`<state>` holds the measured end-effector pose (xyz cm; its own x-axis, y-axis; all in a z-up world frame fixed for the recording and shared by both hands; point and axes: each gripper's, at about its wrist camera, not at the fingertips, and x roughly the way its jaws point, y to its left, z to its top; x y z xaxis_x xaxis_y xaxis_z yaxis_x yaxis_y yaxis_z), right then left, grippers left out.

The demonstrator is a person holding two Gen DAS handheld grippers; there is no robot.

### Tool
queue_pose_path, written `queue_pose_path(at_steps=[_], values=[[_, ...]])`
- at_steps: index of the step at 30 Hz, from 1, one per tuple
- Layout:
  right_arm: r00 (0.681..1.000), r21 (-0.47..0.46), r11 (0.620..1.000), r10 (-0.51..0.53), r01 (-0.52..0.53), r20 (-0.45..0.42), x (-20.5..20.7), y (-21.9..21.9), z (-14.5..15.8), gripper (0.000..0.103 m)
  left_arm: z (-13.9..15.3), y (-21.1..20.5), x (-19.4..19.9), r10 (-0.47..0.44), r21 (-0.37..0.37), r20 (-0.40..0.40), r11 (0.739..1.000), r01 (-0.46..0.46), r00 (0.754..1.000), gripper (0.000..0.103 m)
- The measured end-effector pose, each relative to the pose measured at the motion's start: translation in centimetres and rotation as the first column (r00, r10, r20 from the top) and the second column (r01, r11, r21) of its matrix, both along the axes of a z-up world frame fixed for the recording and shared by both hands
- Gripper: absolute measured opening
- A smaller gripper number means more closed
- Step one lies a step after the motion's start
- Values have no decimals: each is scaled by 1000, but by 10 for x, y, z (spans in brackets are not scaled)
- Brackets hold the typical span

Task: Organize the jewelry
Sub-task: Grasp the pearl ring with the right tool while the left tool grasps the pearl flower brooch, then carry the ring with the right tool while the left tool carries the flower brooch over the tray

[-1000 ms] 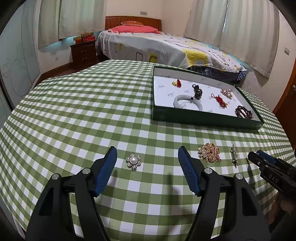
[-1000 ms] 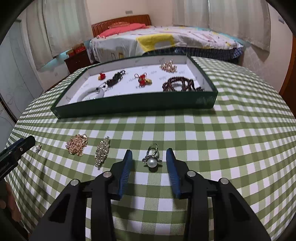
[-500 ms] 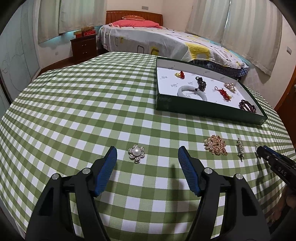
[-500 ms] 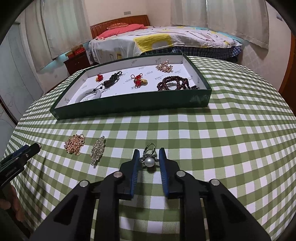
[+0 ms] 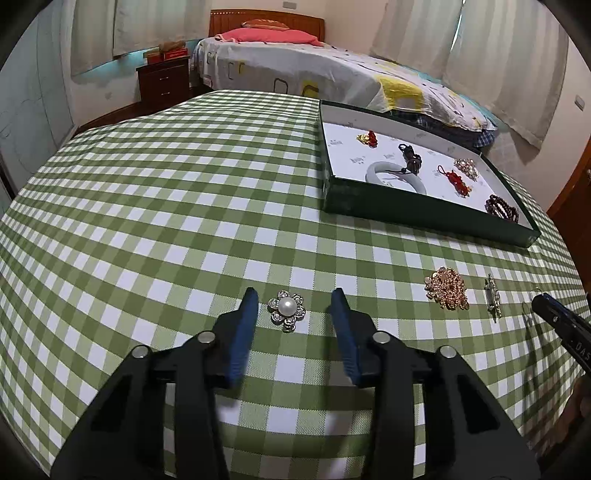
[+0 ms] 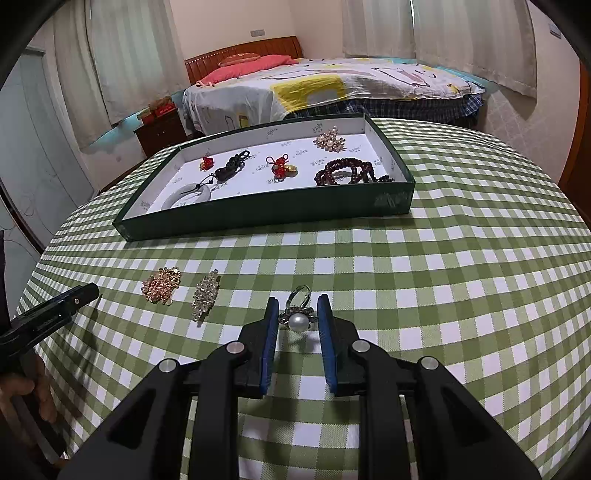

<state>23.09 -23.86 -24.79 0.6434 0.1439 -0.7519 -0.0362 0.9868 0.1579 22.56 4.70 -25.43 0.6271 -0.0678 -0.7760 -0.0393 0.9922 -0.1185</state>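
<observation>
Our left gripper [image 5: 291, 306] is closing around the pearl brooch [image 5: 286, 310] on the tablecloth [image 5: 147, 221] – pads not yet touching; right gripper [image 6: 297, 314] pinches the pearl ring [image 6: 297, 320] – we should lift both gently toward the tray [image 6: 266, 218]

I see a green-and-white checked tablecloth [image 5: 147, 206] under everything — on it a dark green tray [image 6: 266, 218] with a white lining, a gold brooch [image 6: 161, 285] and a silvery one [image 6: 205, 294]. My grippers' arms are black, their pads [image 5: 242, 332] blue — the bed's pillow [image 5: 269, 36] is pink-red.
</observation>
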Motion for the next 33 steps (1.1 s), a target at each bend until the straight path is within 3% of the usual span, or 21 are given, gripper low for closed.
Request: queue_pose_path(at_steps=[3,11,33], values=[[1000,0,1000,0,0,-1,0,0,0,22,0,-3,1,-17,1,-2,1000,17,1000,24],[1000,4,1000,3,-3,-1,-1,0,-1,22,-1,-2,1,-23,-15,2,1000,23,1000,15],[998,8,1000,10,-11,58,-10,4,11,22,21,-5,-10,-33,-6,90,999,33,995,15]])
